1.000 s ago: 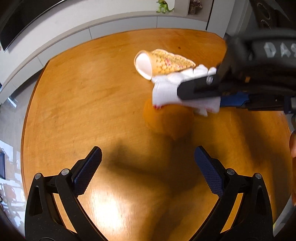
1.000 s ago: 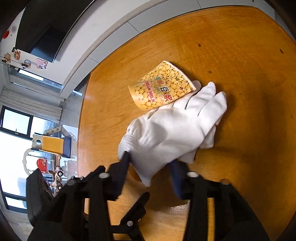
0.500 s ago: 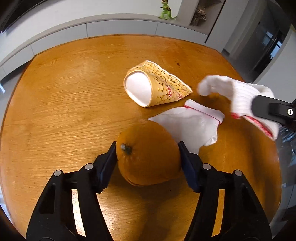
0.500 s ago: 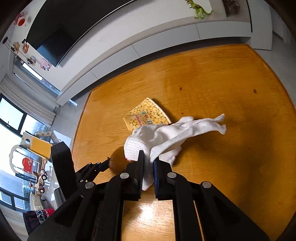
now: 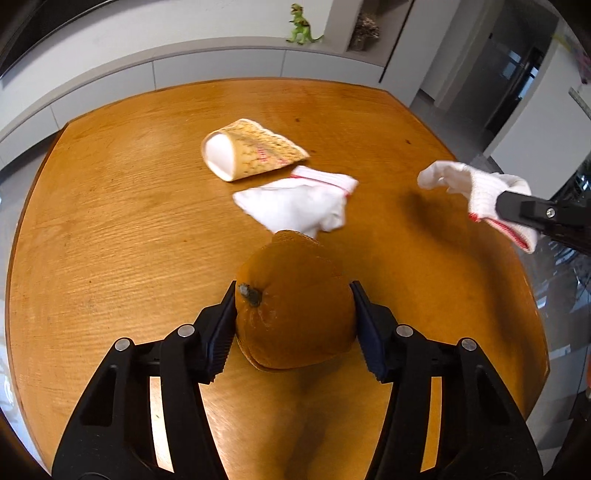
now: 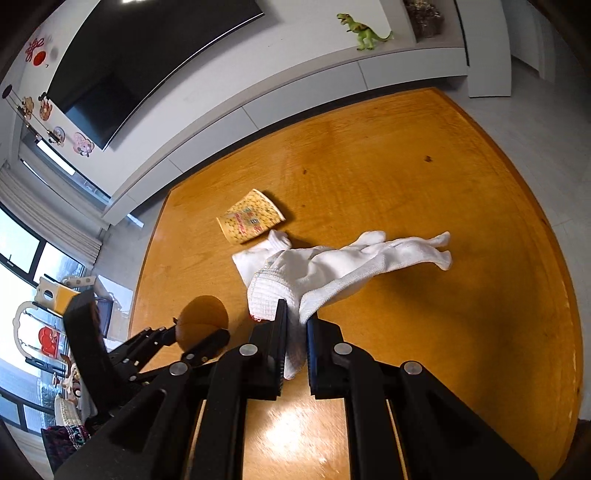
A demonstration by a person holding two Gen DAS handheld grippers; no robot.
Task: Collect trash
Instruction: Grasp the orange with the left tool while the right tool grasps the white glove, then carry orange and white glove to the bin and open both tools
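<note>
An orange (image 5: pixel 295 302) sits between the pads of my left gripper (image 5: pixel 293 314), whose jaws are closing and press it on both sides. My right gripper (image 6: pixel 295 317) is shut on the cuff of a white knit glove (image 6: pixel 351 258), which hangs above the wooden table (image 6: pixel 443 184). In the left wrist view that glove (image 5: pixel 480 188) dangles at the right. A second white glove (image 5: pixel 295 203) lies flat on the table just beyond the orange. Behind it lies a crushed yellow paper cup (image 5: pixel 251 155) on its side.
A low white cabinet runs behind the table, with a green toy dinosaur (image 6: pixel 364 31) on it and a dark screen (image 6: pixel 129 55) above. The table's right edge drops to the floor. Toys and a window are at the far left in the right wrist view.
My left gripper went from wide open to closed around the orange and rose. My right gripper shut on the top glove and lifted it to the right, uncovering the second glove.
</note>
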